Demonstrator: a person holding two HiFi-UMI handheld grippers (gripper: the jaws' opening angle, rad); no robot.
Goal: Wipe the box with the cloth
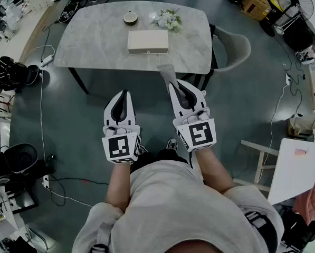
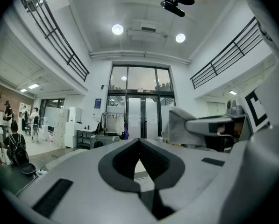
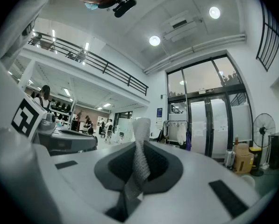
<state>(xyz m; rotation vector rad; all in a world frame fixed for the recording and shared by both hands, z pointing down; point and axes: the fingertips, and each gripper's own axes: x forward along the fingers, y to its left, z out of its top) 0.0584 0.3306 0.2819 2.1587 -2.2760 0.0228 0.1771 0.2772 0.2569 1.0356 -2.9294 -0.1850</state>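
A cream box (image 1: 148, 41) lies flat on the grey marble table (image 1: 94, 41), ahead of both grippers. My right gripper (image 1: 174, 85) is shut on a grey cloth (image 1: 166, 73) that sticks up past its tips; in the right gripper view the cloth (image 3: 139, 157) runs pinched between the jaws. My left gripper (image 1: 125, 94) is shut with nothing in it, its jaws meeting at the tip (image 2: 139, 141). Both grippers are held over the floor, short of the table's near edge and pointing toward the room and ceiling.
On the table's far side stand a small round bowl (image 1: 130, 18) and a bunch of white flowers (image 1: 168, 19). A grey chair (image 1: 232, 49) stands at the table's right end. Cables (image 1: 41, 104) trail on the floor at left, and a white board (image 1: 294, 168) leans at right.
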